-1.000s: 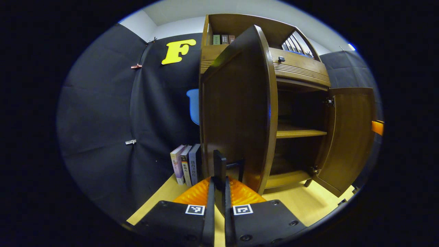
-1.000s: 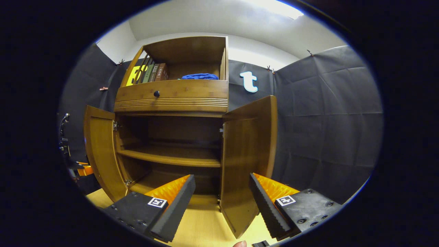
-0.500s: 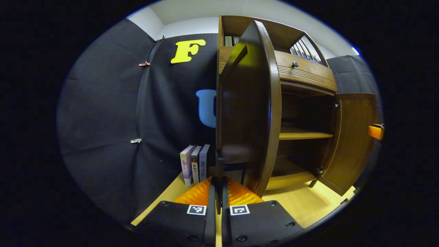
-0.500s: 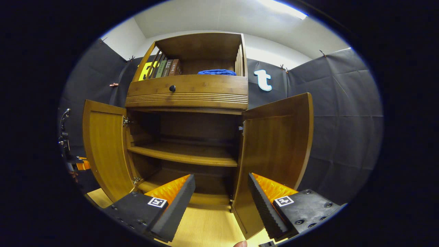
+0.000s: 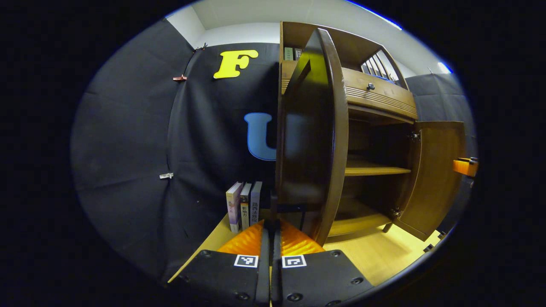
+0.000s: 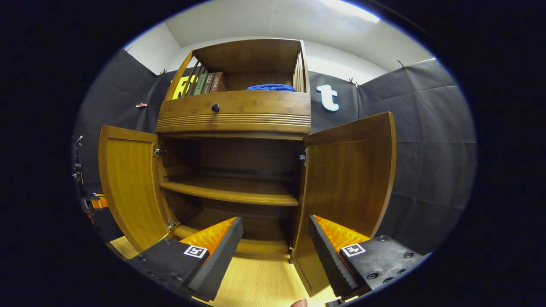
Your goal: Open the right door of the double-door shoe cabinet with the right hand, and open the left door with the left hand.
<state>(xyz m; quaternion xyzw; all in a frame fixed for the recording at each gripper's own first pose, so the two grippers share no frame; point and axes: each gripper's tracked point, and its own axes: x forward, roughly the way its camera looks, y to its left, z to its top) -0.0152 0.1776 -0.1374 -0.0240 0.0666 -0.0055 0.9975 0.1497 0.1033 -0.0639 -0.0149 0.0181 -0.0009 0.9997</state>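
1. In the left gripper view, the left gripper [image 5: 270, 238] is sitting at the bottom with its two fingers pressed almost together. A dark handle [image 5: 290, 209] on the outer face of the left door is lying just ahead of the tips; whether the fingers are pinching it, I cannot tell.
2. In the right gripper view, the right gripper [image 6: 275, 247] is hanging with its fingers spread wide and nothing between them. It is facing the cabinet's open front, apart from both doors.
3. The shoe cabinet [image 6: 234, 115] is standing on a pale wooden floor [image 6: 260, 281] against the black cloth wall.
4. The left door [image 6: 128, 183] is standing swung out wide on its hinges; in the left gripper view its rounded edge [image 5: 337, 140] is rising directly above the left gripper.
5. The right door [image 6: 345, 187] is also standing swung out wide, showing its inner face.
6. Between the doors, an inner shelf [image 6: 230, 194] is showing.
7. Above the doors, a drawer with a dark knob [image 6: 215, 108] is sitting under an open top compartment holding upright books [image 6: 209, 83] and a folded blue cloth [image 6: 271, 88].
8. In the left gripper view, three more books [image 5: 244, 207] are standing upright on the floor, just beside the cabinet.
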